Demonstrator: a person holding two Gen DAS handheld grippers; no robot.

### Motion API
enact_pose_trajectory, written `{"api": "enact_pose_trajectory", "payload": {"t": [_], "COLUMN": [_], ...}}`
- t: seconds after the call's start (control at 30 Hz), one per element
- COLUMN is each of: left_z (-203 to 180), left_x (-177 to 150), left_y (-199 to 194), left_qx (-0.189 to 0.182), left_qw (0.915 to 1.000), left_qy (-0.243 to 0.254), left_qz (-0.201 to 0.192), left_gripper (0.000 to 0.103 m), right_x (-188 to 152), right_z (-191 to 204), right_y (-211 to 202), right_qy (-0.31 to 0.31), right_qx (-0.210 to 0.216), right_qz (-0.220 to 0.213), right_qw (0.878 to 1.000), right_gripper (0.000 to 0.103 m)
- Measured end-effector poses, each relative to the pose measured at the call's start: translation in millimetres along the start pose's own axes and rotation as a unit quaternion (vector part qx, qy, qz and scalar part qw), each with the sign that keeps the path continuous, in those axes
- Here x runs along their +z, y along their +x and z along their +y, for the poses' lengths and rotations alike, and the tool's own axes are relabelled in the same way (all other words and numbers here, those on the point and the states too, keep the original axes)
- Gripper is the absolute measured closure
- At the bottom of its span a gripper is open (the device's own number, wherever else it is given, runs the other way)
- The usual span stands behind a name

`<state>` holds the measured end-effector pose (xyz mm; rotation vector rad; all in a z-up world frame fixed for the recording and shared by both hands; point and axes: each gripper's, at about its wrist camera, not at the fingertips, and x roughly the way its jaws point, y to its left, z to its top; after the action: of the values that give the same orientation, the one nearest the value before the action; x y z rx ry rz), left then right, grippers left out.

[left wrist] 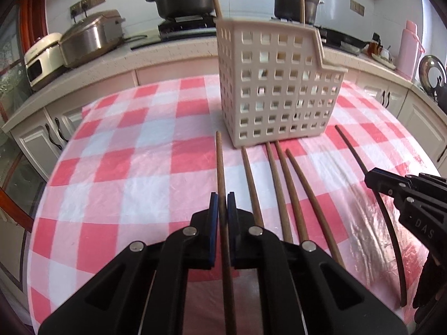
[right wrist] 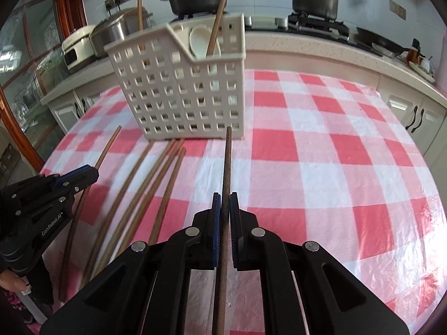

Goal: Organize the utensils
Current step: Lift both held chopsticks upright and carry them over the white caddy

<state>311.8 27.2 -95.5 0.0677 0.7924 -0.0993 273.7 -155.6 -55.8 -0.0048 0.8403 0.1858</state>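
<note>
My left gripper [left wrist: 222, 196] is shut on a brown chopstick [left wrist: 220, 162] whose tip points at the beige slotted basket [left wrist: 279, 83]. My right gripper [right wrist: 225, 196] is shut on a darker chopstick [right wrist: 226, 162], which also points toward the basket [right wrist: 181, 92]. Several loose chopsticks [left wrist: 279, 189] lie side by side on the cloth between the two grippers. Two chopsticks [right wrist: 220, 8] and a white spoon [right wrist: 199, 39] stand in the basket. Each gripper shows in the other's view: the right gripper [left wrist: 368, 177] and the left gripper [right wrist: 93, 171].
A red-and-white checked cloth [right wrist: 321, 153] covers the round table. Behind it runs a counter with a rice cooker [left wrist: 89, 39], two dark pots [left wrist: 187, 0] on a stove and a pink flask [left wrist: 409, 44]. A glass door [right wrist: 25, 69] stands to the left.
</note>
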Motion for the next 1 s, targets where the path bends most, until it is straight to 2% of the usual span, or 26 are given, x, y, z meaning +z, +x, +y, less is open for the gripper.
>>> {"api": "enact_pose_trajectory", "payload": {"t": [0.4, 0.67, 1.0], "left_z": [7, 9, 1], "left_x": [-6, -7, -6], "left_y": [-58, -111, -158], "left_qx": [0.010, 0.017, 0.015], "left_qw": [0.9968, 0.9886, 0.9801], "left_qy": [-0.024, -0.033, -0.023], "left_qz": [-0.076, -0.146, -0.197], "left_gripper": [0.097, 0.097, 0.097], "right_x": [-1, 1, 1], "right_z": [3, 3, 7], "right_y": [-53, -91, -128], "right_qy": [0.012, 0.015, 0.007], "right_qx": [0.005, 0.012, 0.016], "right_qz": [-0.068, -0.121, -0.162], "right_qw": [0.998, 0.993, 0.987], "right_gripper": [0.097, 0.097, 0.097]}}
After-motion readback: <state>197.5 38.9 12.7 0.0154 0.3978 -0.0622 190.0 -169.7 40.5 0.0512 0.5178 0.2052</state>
